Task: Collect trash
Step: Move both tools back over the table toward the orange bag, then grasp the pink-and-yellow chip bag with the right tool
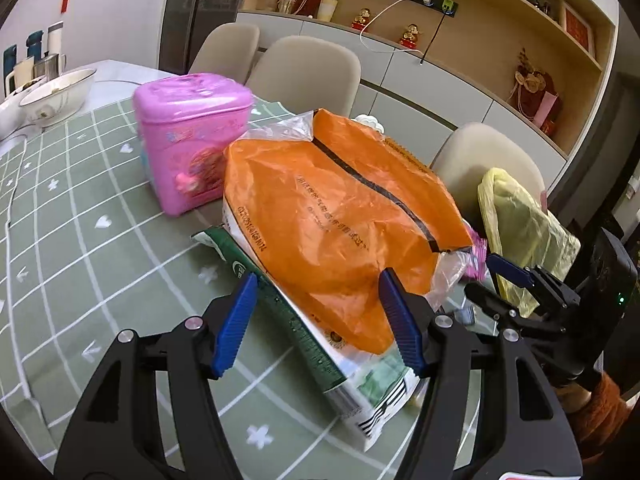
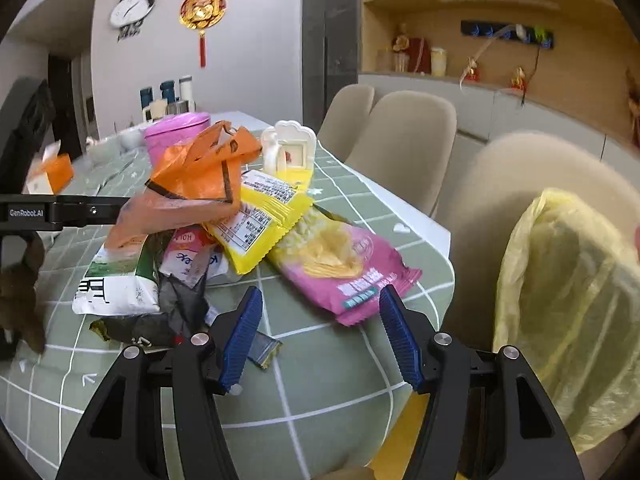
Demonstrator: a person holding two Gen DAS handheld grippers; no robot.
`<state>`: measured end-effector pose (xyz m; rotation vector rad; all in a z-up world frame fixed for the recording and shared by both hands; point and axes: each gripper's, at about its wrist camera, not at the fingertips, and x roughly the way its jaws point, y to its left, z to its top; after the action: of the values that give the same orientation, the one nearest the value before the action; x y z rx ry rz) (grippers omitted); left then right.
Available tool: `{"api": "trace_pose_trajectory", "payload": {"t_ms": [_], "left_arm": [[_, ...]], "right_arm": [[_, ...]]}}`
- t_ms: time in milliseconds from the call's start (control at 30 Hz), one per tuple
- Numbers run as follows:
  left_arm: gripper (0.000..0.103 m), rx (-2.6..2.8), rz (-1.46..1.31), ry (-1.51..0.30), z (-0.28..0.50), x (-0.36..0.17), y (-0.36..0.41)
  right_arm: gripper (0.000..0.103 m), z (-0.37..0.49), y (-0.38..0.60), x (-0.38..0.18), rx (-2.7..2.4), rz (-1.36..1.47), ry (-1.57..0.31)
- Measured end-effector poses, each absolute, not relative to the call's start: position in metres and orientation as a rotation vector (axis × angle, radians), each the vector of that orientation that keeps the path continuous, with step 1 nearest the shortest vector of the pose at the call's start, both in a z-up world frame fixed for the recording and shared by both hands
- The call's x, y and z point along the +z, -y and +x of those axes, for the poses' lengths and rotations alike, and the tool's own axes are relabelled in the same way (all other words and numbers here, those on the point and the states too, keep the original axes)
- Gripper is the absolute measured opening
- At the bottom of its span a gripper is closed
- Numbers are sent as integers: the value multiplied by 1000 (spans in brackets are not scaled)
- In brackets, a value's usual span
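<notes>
Before me, green checked tablecloth, pink lidded box near my left, white bowl beyond, beige chairs along the table, wall clock, red-and-gold hanging ornament, wooden shelving with figurines.

**Colours and patterns on the table**

A sage-green tablecloth gridded in white, with white hearts and stars, is seen. An orange bag is crossed by a black stripe. A pink box, a yellow packet, a pink crisp packet and a pale-yellow translucent bag are shown.
</notes>
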<state>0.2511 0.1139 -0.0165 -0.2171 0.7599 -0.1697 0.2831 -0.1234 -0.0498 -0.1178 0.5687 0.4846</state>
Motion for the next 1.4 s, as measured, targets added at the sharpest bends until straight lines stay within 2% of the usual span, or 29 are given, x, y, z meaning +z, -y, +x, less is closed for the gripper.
{"api": "trace_pose_trajectory", "payload": {"t_ms": [267, 533, 567, 633, 700, 733, 867, 1033, 1067, 1100, 1167, 1300, 1400], "left_arm": [[59, -190, -245, -786, 289, -18, -103], [59, -176, -271, -797, 297, -17, -102], [56, -173, -273, -800, 297, -17, -103], [42, -155, -290, -806, 299, -16, -109], [9, -137, -310, -806, 301, -13, -116], [4, -133, -318, -807, 301, -12, -119], [2, -139, -344, -809, 289, -2, -132], [2, -161, -319, -775, 268, 16, -142], [7, -169, -320, -762, 266, 20, -144], [21, -182, -318, -752, 266, 23, -143], [40, -190, -315, -711, 265, 29, -142], [48, -178, -274, -694, 260, 29, -140], [50, -162, -247, -700, 254, 27, -144]], "right_arm": [[58, 326, 140, -13, 585, -39, -548], [57, 337, 125, -16, 633, -94, -603], [57, 334, 125, -15, 629, -101, -602], [57, 327, 128, -14, 625, -105, -603], [58, 318, 128, -13, 630, -104, -619], [58, 314, 129, -13, 632, -103, -627], [58, 299, 131, -9, 639, -128, -662], [59, 300, 135, -3, 615, -109, -666], [59, 304, 136, -3, 609, -88, -672], [59, 312, 137, -2, 599, -65, -677], [59, 327, 131, 1, 584, -49, -686], [59, 355, 109, 9, 597, -73, -673], [59, 382, 86, 13, 600, -115, -643]]}}
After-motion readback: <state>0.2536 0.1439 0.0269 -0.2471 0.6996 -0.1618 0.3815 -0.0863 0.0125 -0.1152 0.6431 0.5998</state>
